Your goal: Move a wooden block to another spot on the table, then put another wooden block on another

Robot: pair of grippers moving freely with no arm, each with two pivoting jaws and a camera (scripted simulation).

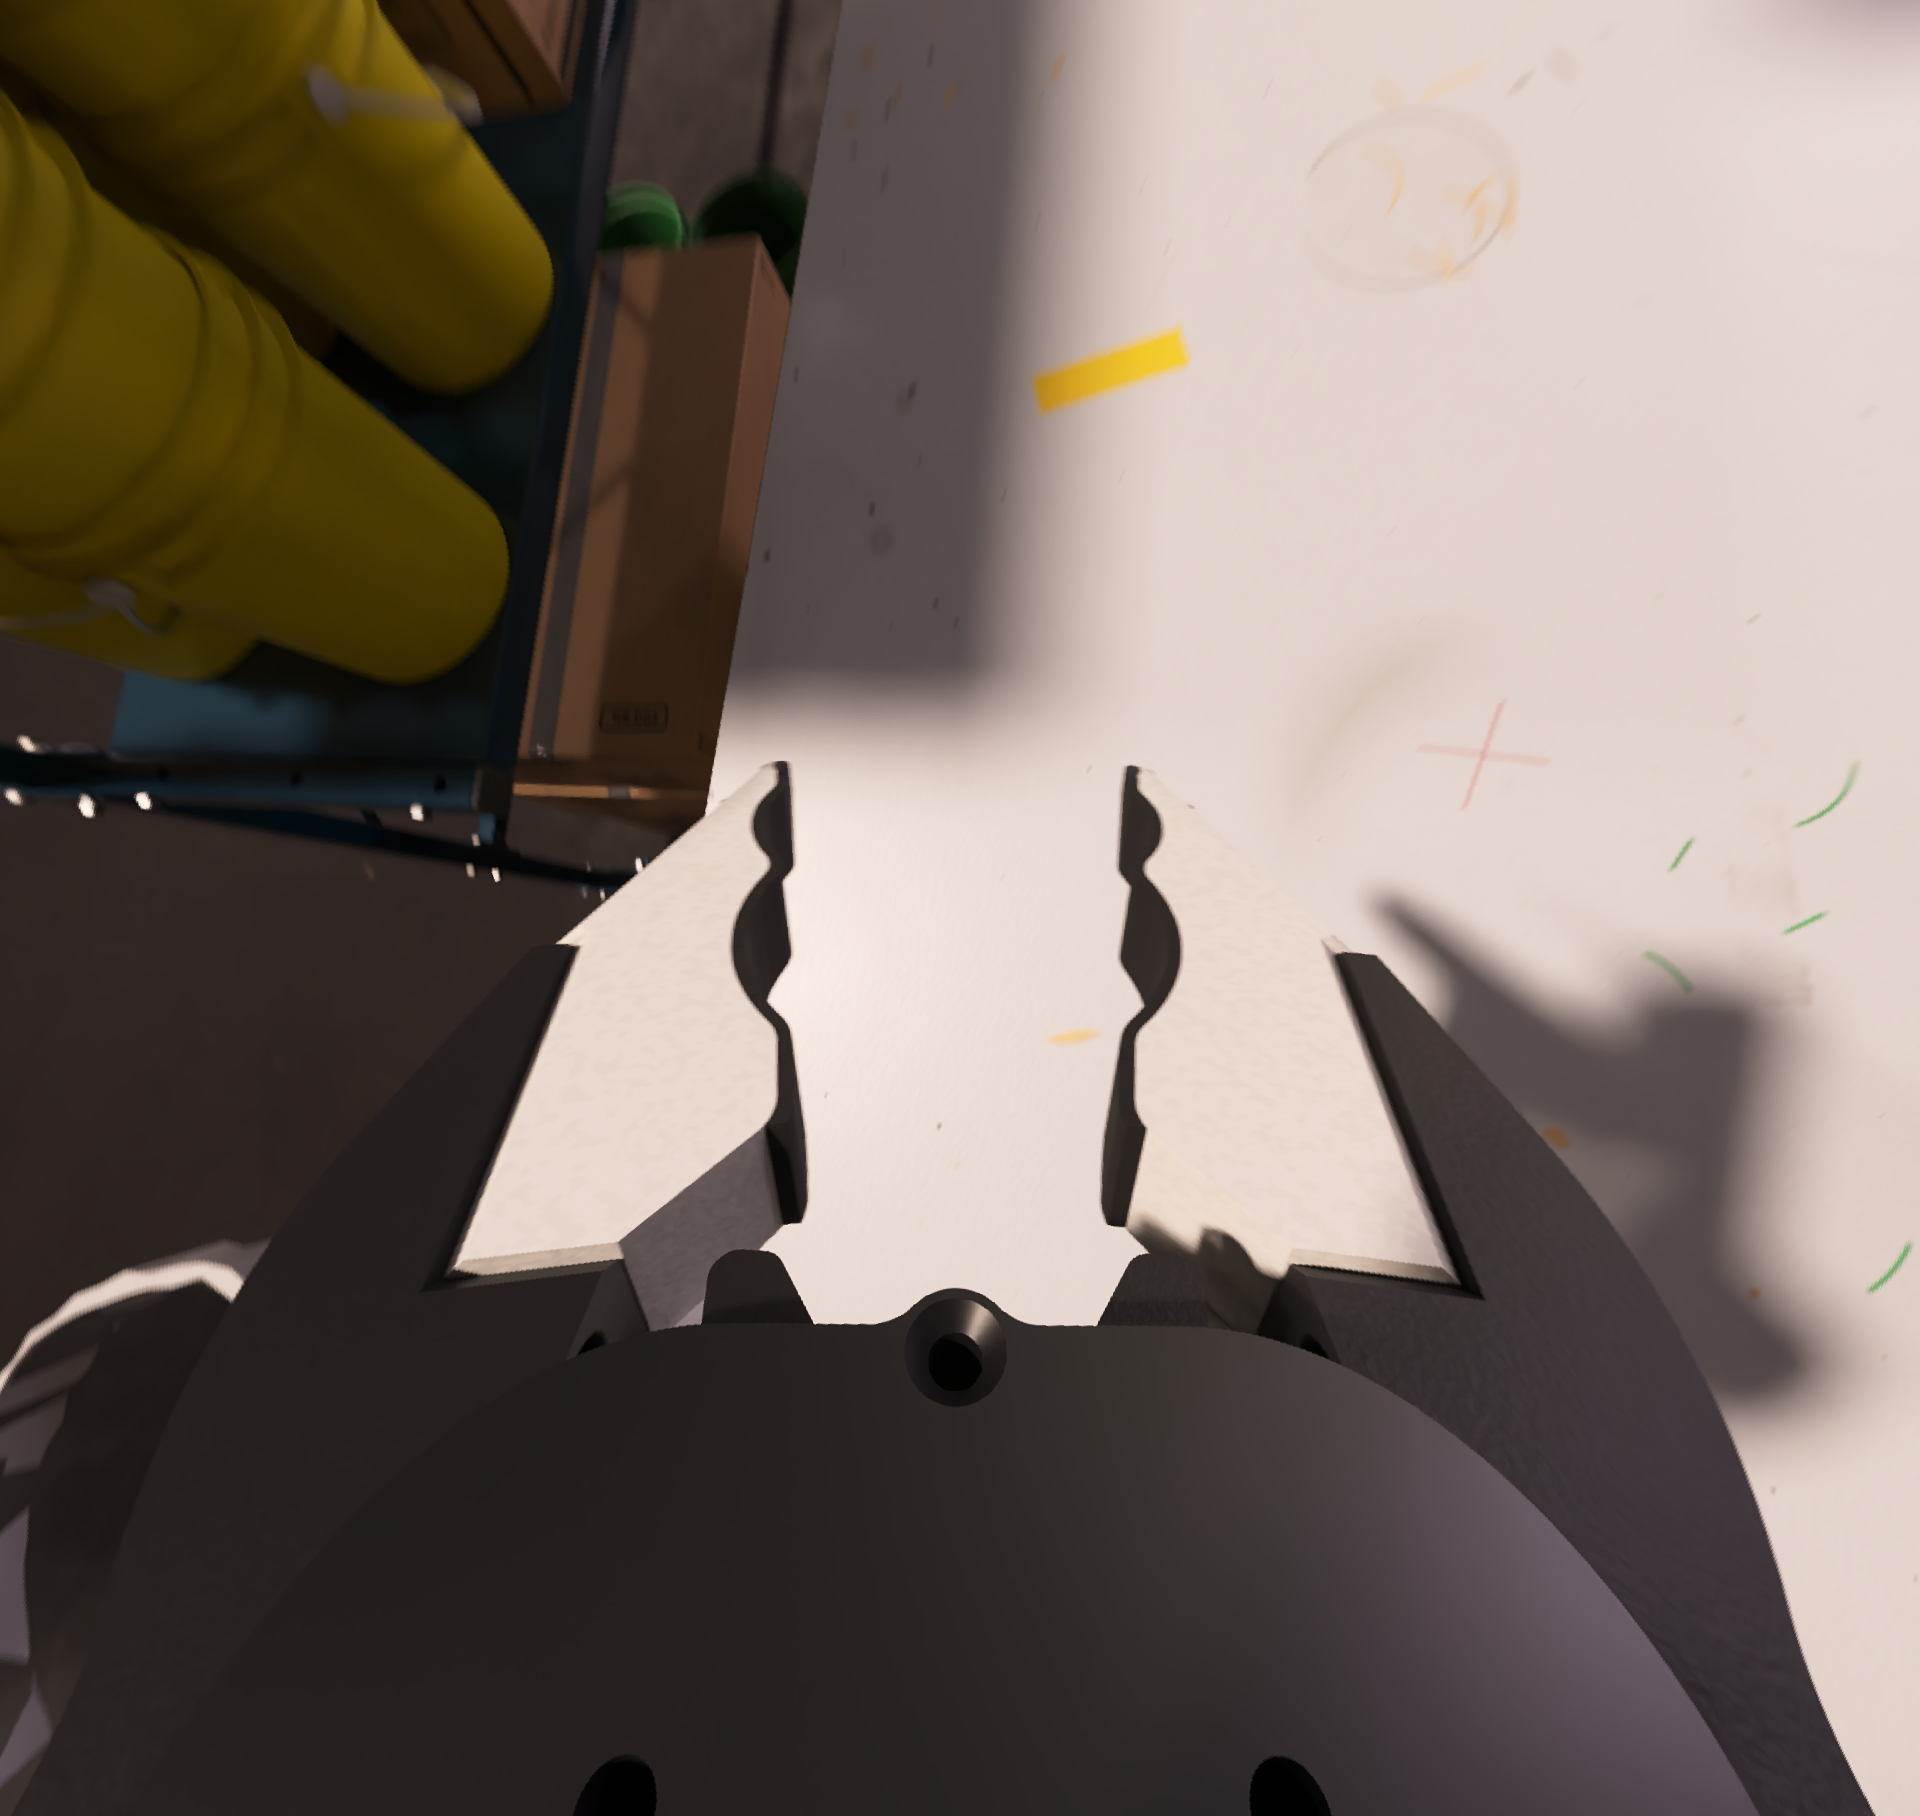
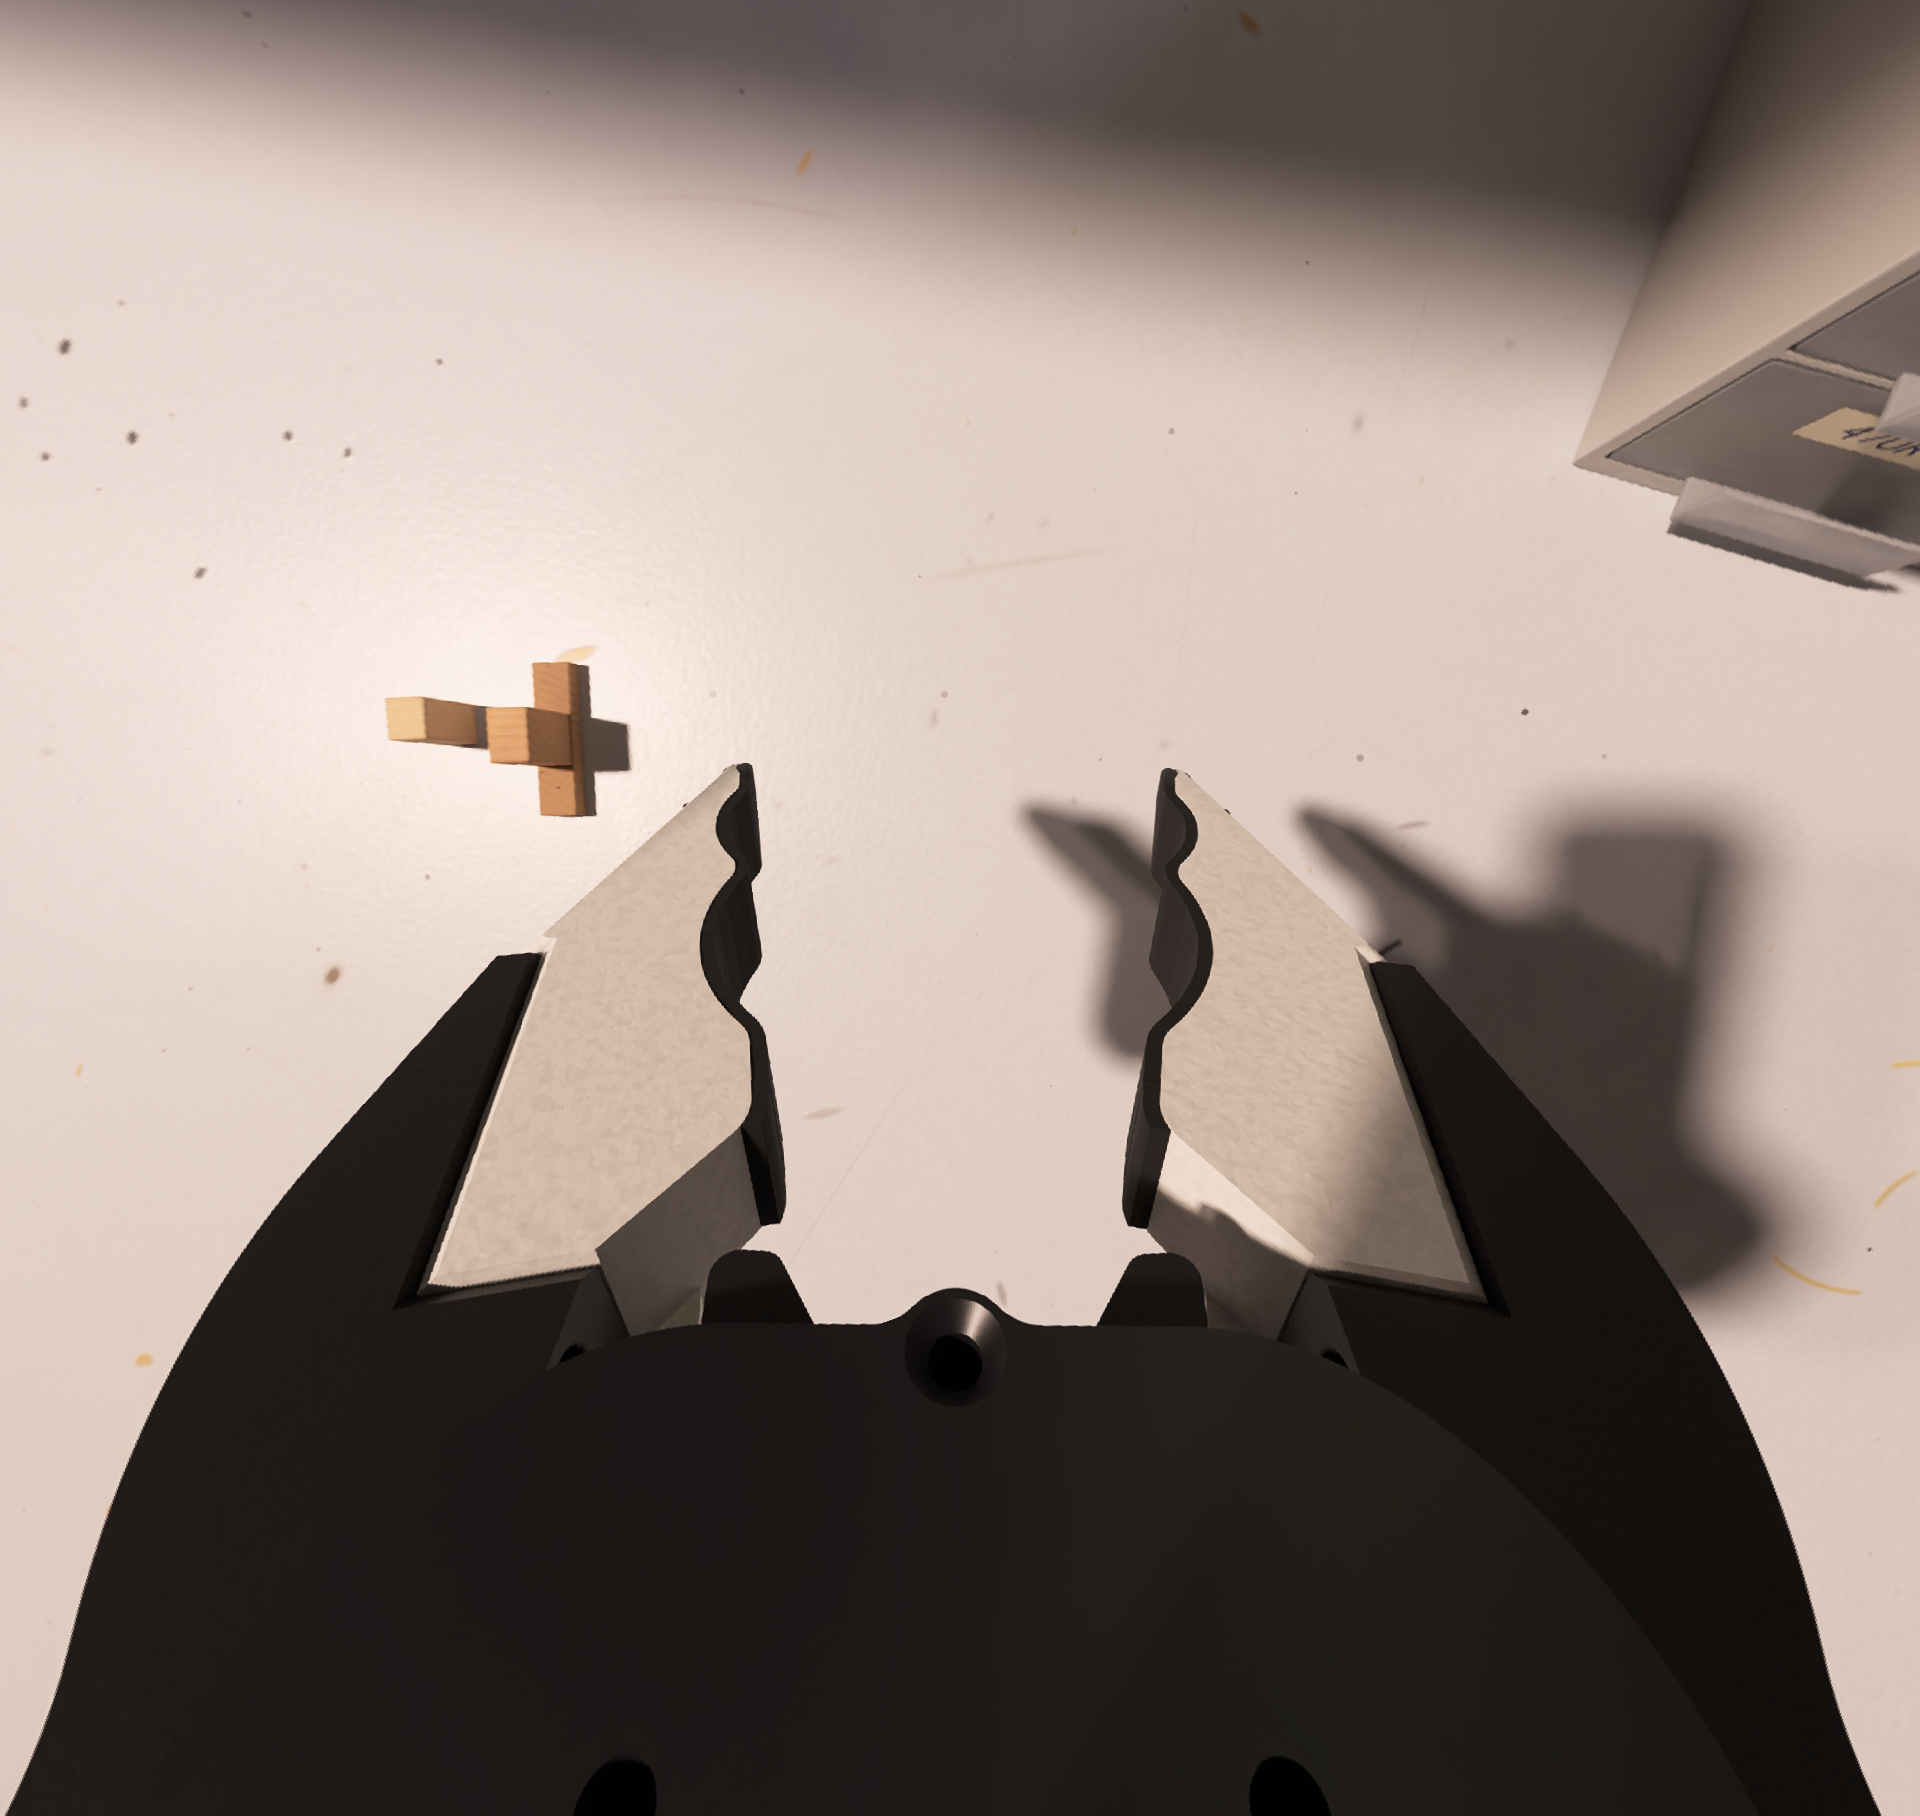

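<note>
Three small wooden blocks lie together on the white table in the right wrist view. A long block lies flat, a shorter block rests crosswise on it, and a paler block lies just to their left. My right gripper is open and empty, held above the table to the right of the blocks. My left gripper is open and empty over a bare part of the table near its left edge. No block shows in the left wrist view.
Past the table's left edge stand yellow cylinders, a cardboard box and a dark blue rack. A yellow tape strip lies on the table. A white drawer unit sits at the far right.
</note>
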